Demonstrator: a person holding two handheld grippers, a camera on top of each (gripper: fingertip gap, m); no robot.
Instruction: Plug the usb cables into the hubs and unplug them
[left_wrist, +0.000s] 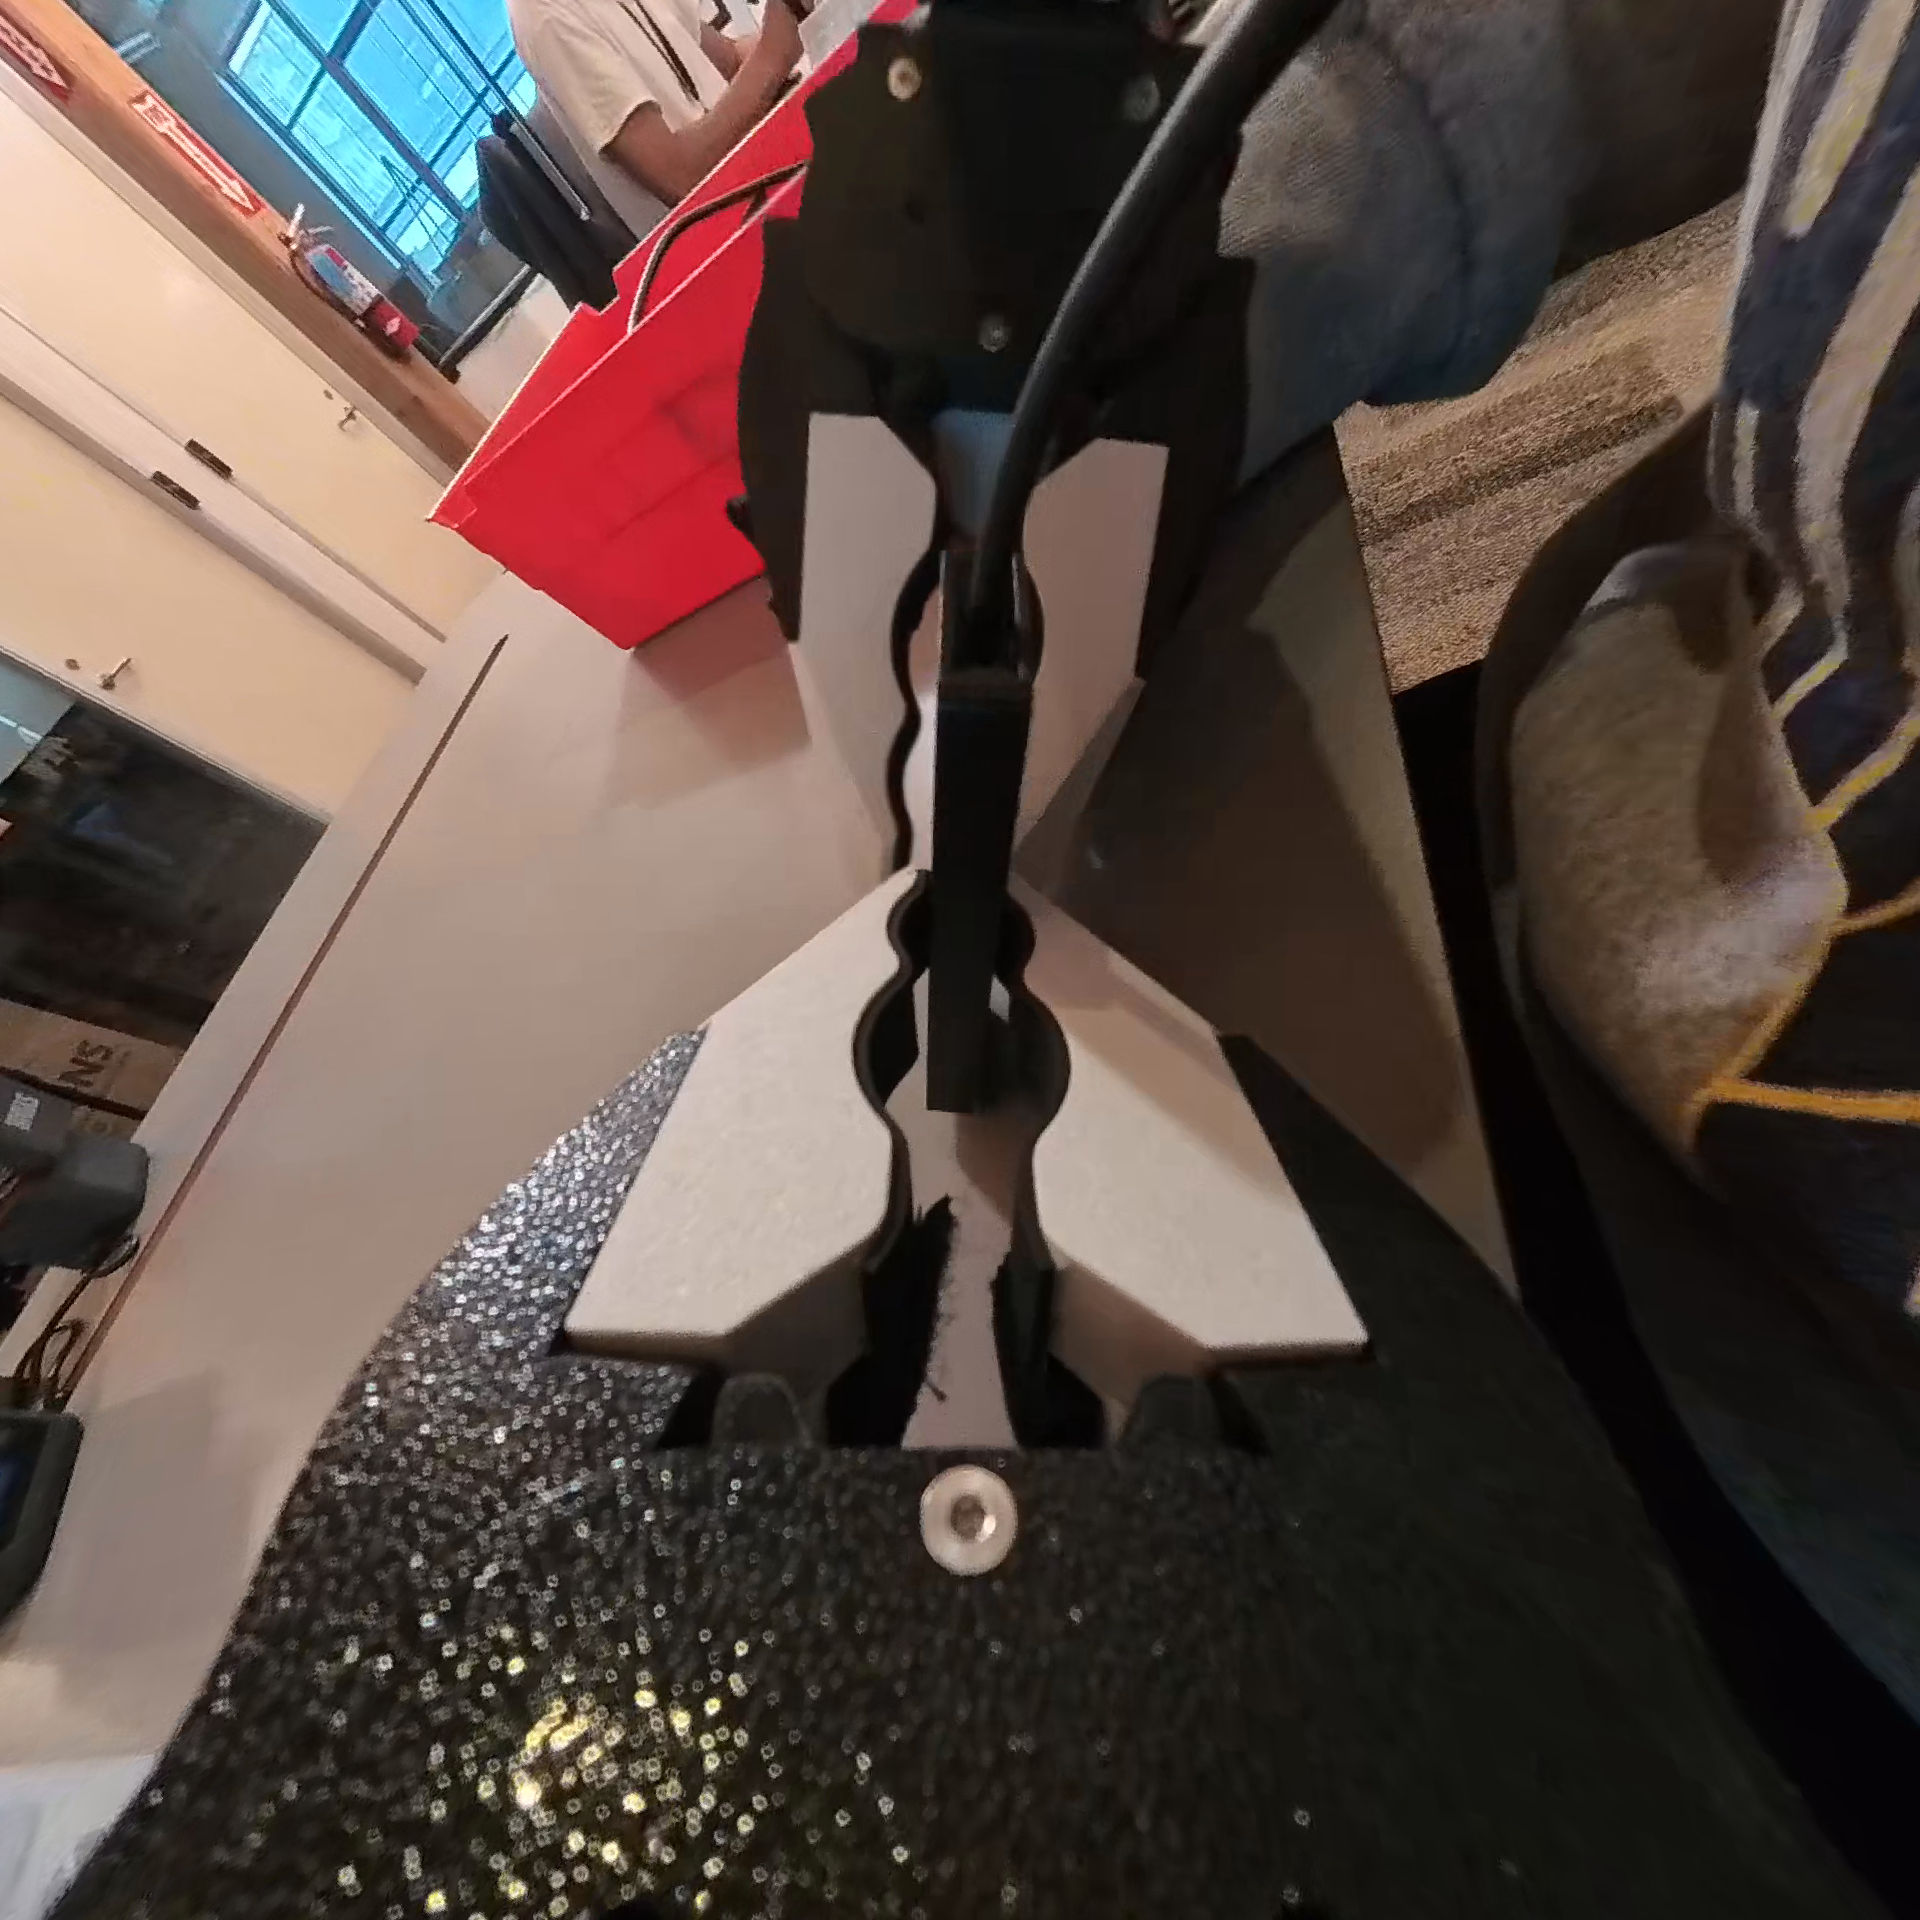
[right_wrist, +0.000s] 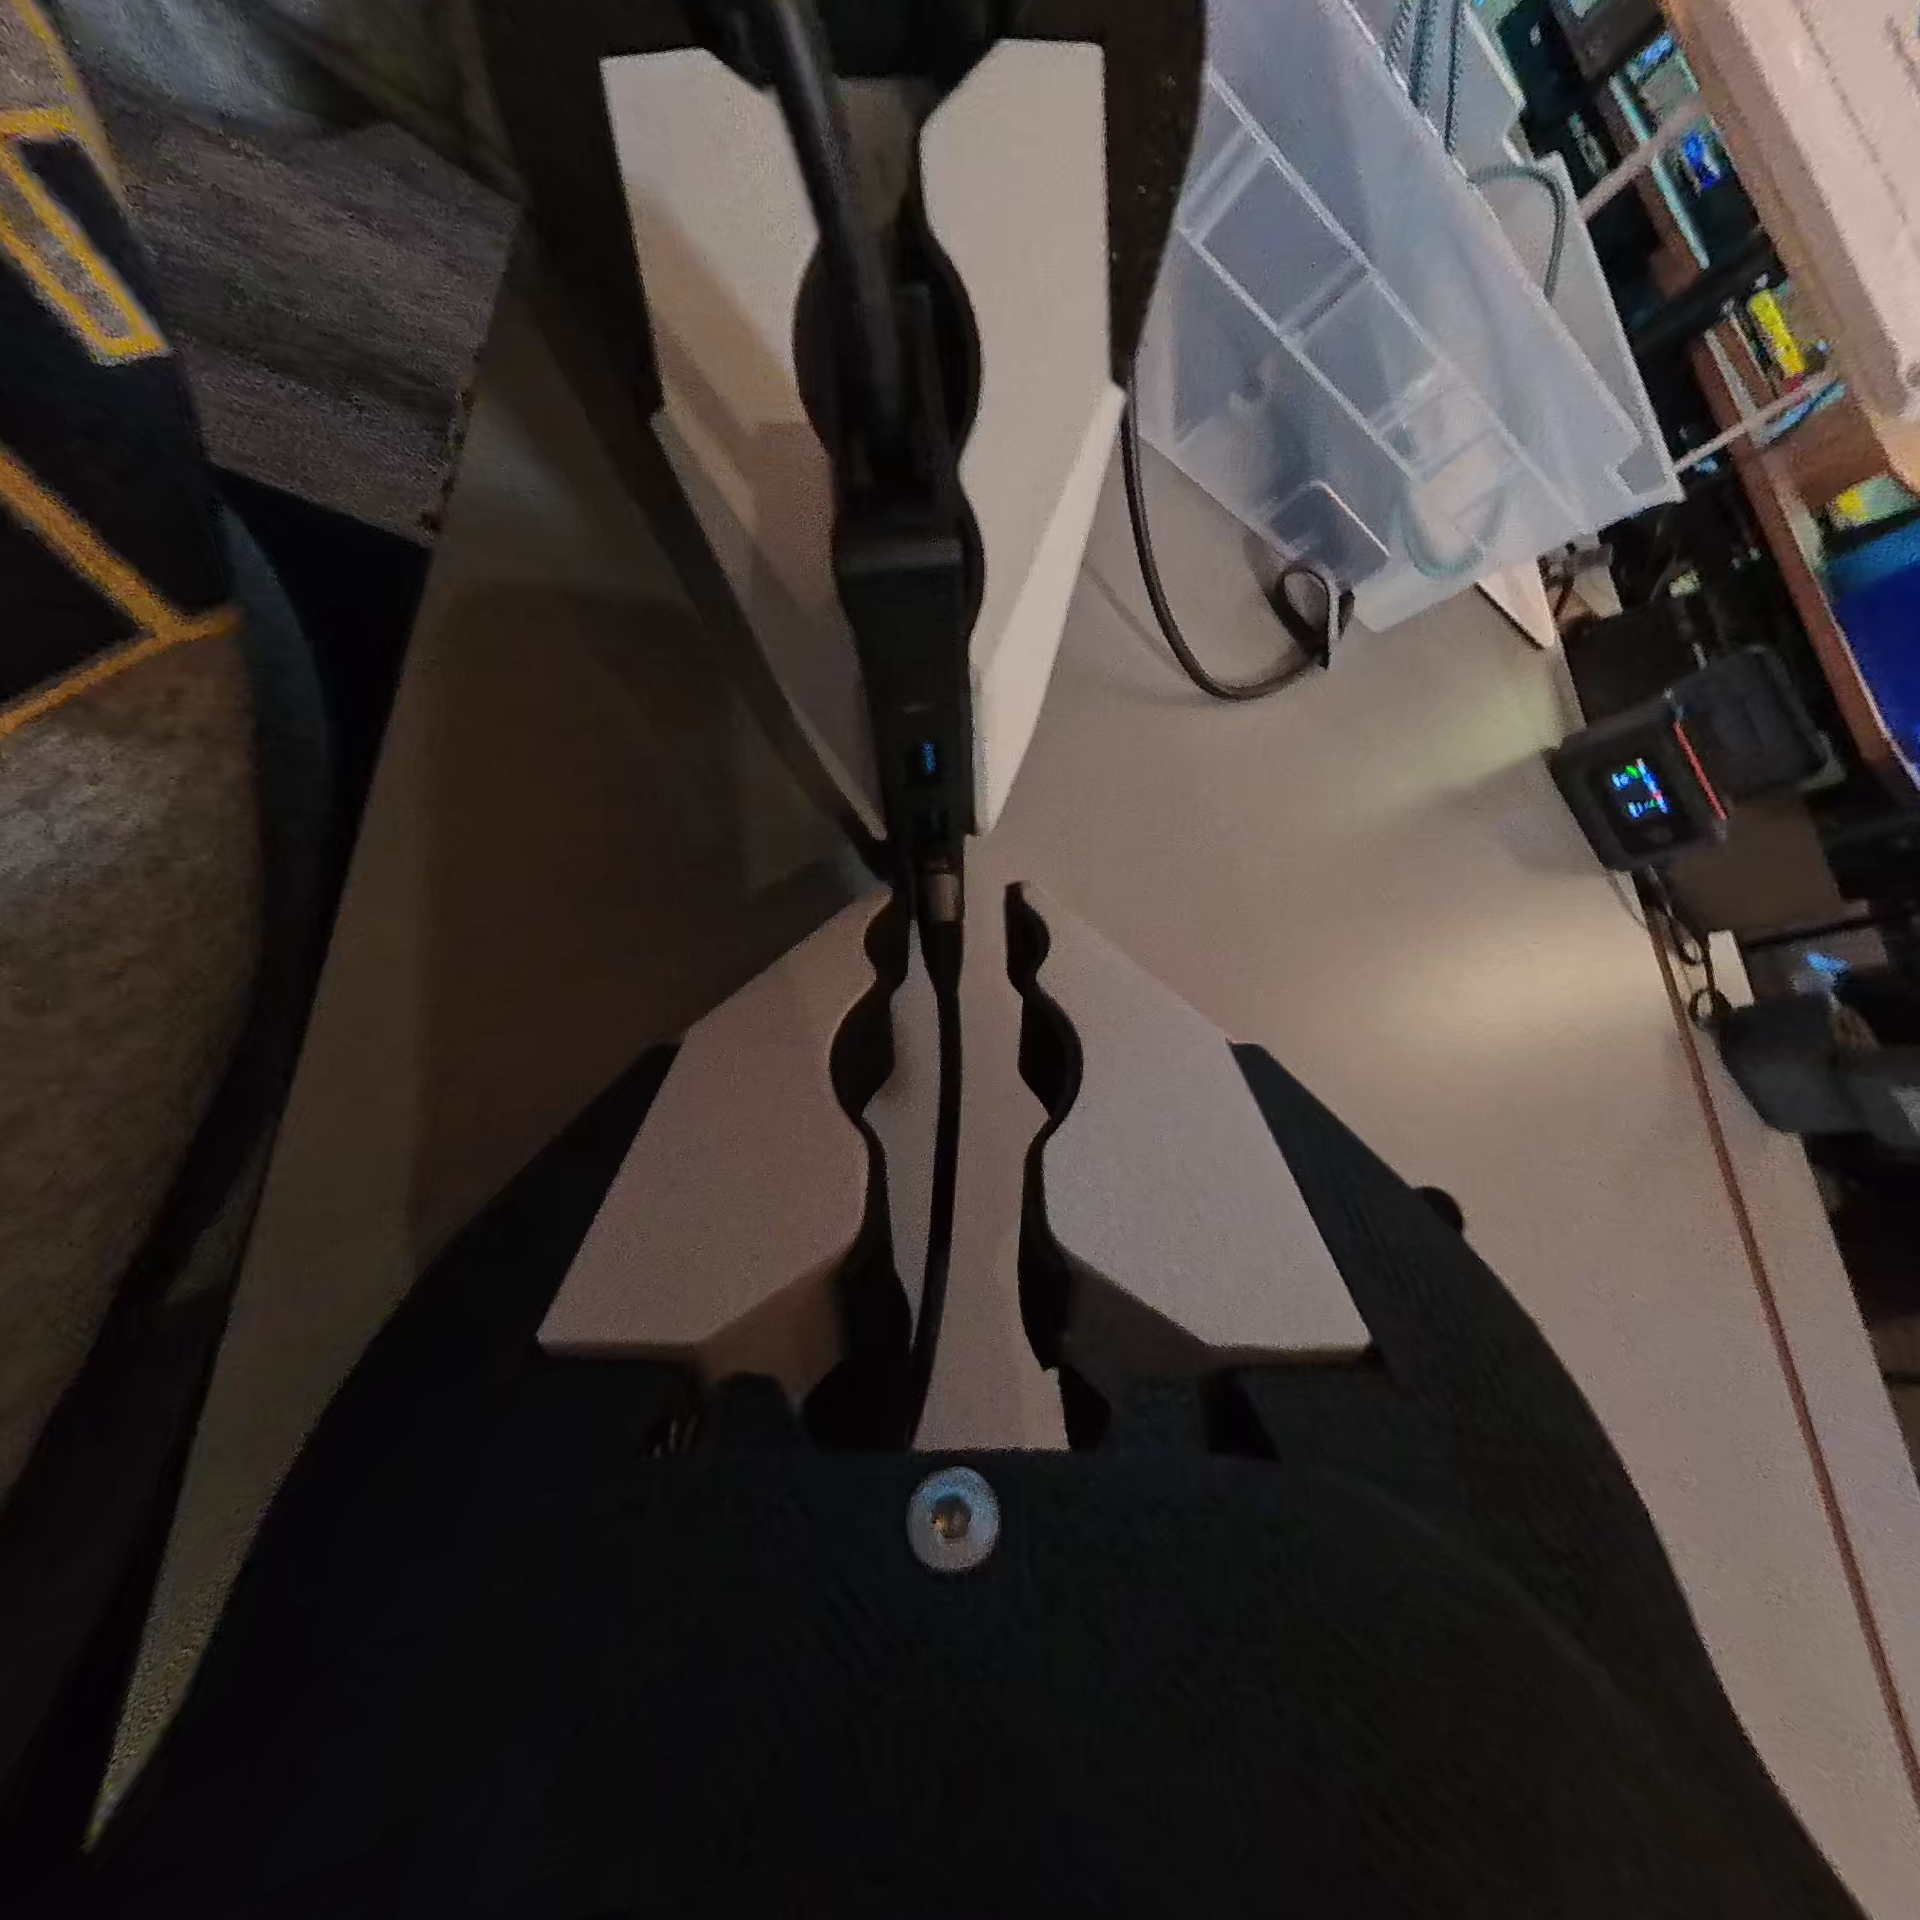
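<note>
The hub (left_wrist: 971, 894) sits pinched in your left gripper (left_wrist: 961, 997), above the table (left_wrist: 499, 935); your right gripper (right_wrist: 951, 935) stands slightly parted around its plugged-in cable (right_wrist: 940, 1143).

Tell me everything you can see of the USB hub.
The USB hub is a slim black bar, plastic by its look, with a small blue port showing. The left gripper clamps it edge-on over the pale table. A black cable's plug meets its end, between the right gripper's open fingertips; whether fully seated is unclear.
</note>
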